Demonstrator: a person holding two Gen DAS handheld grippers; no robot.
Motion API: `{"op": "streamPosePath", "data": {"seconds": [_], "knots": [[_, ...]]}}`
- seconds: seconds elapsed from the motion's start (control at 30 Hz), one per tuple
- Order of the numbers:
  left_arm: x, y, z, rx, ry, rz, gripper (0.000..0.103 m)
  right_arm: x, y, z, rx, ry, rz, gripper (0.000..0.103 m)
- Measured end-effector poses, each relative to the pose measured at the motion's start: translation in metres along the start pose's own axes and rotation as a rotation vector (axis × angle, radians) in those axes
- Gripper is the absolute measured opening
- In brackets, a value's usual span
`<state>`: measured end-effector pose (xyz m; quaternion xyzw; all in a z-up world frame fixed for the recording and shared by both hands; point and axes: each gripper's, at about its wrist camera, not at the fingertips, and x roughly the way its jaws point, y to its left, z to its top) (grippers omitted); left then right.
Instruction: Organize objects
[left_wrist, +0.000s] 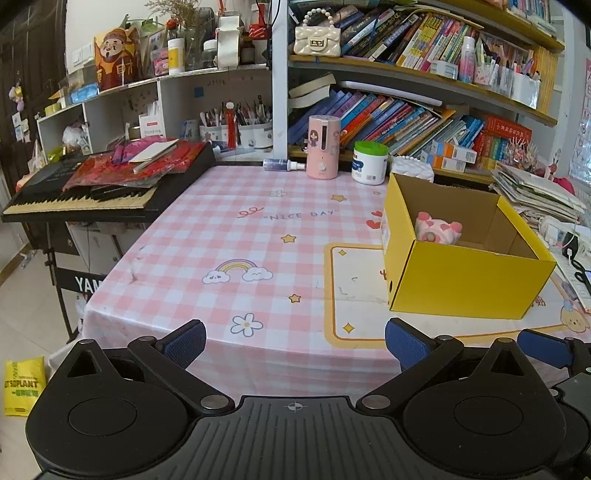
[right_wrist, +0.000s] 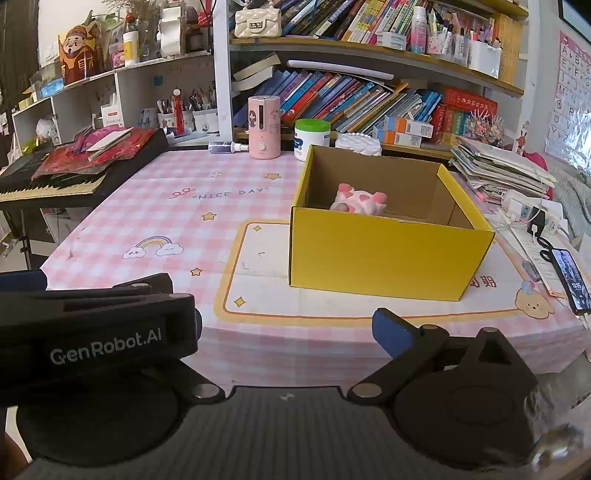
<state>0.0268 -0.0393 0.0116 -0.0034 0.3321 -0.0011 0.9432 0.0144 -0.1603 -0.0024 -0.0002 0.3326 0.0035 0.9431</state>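
Note:
A yellow cardboard box (left_wrist: 465, 284) stands open on the pink checked tablecloth (left_wrist: 229, 236), right of centre. A pink and white plush toy (left_wrist: 437, 229) lies inside it. In the right wrist view the box (right_wrist: 384, 254) and the plush toy (right_wrist: 360, 202) show ahead, slightly right. My left gripper (left_wrist: 295, 343) is open and empty at the table's near edge, left of the box. My right gripper (right_wrist: 288, 332) is open and empty in front of the box; the left gripper's body (right_wrist: 92, 332) covers its left finger.
At the table's back stand a pink cylindrical device (left_wrist: 324, 147), a white jar with a green lid (left_wrist: 370, 162) and a small spray bottle (left_wrist: 282, 164). A keyboard piled with red items (left_wrist: 110, 181) sits left. Paper stacks (right_wrist: 498, 166) and a phone (right_wrist: 570, 280) lie right.

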Motion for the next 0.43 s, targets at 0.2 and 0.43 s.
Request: {"op": "streamPosePath", "data": {"seconds": [0.2, 0.43], "knots": [[0.0025, 0.0023, -0.0003, -0.001, 0.002, -0.001, 0.103, 0.0023, 0.0018, 0.0014, -0.004, 0.005, -0.002, 0.1], [0.0074, 0.0055, 0.0003, -0.004, 0.014, -0.001, 0.103, 0.0076, 0.005, 0.0027, -0.01, 0.018, -0.006, 0.1]]}}
